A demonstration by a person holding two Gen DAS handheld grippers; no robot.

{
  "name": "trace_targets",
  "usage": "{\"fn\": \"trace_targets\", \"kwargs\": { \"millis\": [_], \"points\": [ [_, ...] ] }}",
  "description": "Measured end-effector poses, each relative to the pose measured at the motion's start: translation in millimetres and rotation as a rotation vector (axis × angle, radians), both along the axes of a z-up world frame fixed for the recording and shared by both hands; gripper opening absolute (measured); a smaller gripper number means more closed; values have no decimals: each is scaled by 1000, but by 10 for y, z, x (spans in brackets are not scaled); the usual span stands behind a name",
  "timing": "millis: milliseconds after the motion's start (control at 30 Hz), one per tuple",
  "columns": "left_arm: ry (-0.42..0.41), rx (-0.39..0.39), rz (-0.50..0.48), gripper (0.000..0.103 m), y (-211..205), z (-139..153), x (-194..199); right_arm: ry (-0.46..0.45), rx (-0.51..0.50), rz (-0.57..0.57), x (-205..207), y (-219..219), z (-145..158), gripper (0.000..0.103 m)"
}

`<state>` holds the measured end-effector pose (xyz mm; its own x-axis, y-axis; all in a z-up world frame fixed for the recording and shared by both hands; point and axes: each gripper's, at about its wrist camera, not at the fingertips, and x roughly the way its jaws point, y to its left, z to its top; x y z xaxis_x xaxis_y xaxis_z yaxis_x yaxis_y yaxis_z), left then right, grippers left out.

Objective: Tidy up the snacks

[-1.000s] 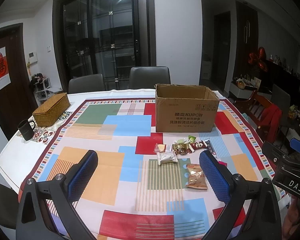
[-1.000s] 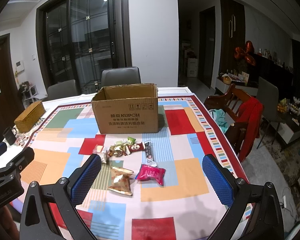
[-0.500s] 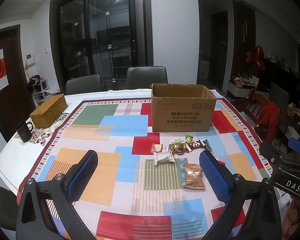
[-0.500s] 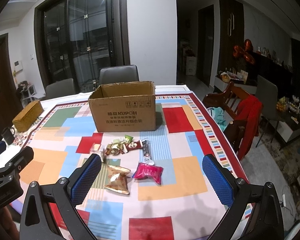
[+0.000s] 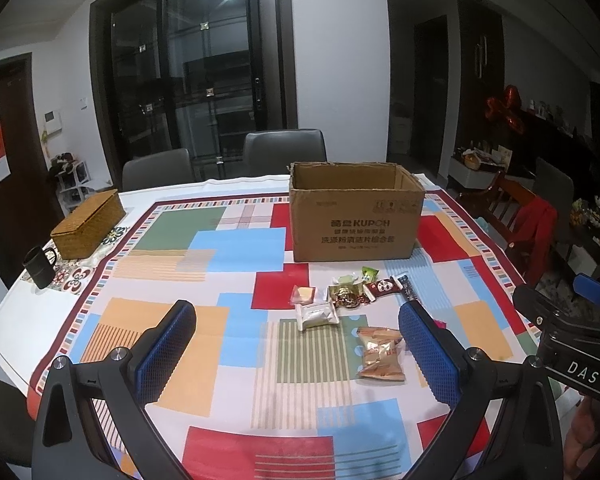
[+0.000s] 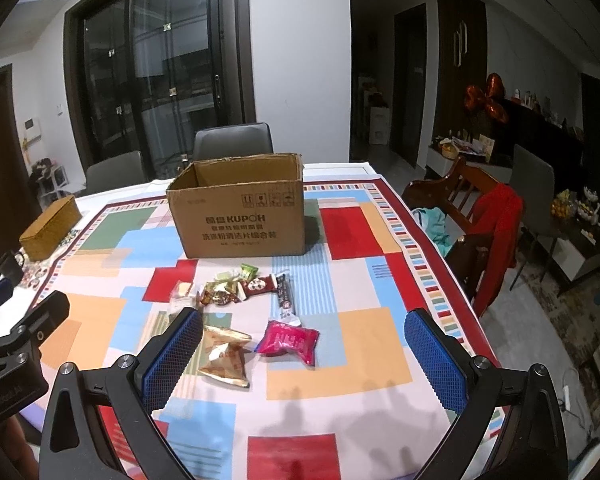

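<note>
left gripper (image 5: pixel 296 344): spread wide, empty, above tablecloth (image 5: pixel 236 248)
right gripper (image 6: pixel 304 344): spread wide, empty
cardboard box (image 6: pixel 240 212): open top, straight ahead, beyond both grippers
snack pile (image 6: pixel 240 288): between box and grippers, on cloth
gold packet (image 6: pixel 224 354): just inside right gripper's left finger
pink packet (image 6: pixel 290 340): between right gripper's fingers, on cloth
white packet (image 5: pixel 316 316): ahead of left gripper, between fingers
wicker box (image 5: pixel 88 224): far left, near black mug (image 5: pixel 40 266)
</note>
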<state>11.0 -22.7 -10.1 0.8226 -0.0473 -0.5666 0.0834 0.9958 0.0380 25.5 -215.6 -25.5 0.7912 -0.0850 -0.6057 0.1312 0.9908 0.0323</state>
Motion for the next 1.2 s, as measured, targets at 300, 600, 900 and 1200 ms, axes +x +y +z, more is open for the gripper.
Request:
{"fn": "trace_targets", "kwargs": {
  "millis": [300,600,900,1200],
  "points": [
    [25,20,-41,103,-199,-222,115,25,-19,9,118,-106,-188,102],
    [79,46,-99,103,-476,-591,288,75,-49,61,303,-207,-523,102],
    [135,74,-156,101,-745,-939,511,121,-81,149,569,-312,-863,100],
    [213,121,-164,99,-928,-1331,713,169,-148,314,851,-351,-1225,96]
  ]
}}
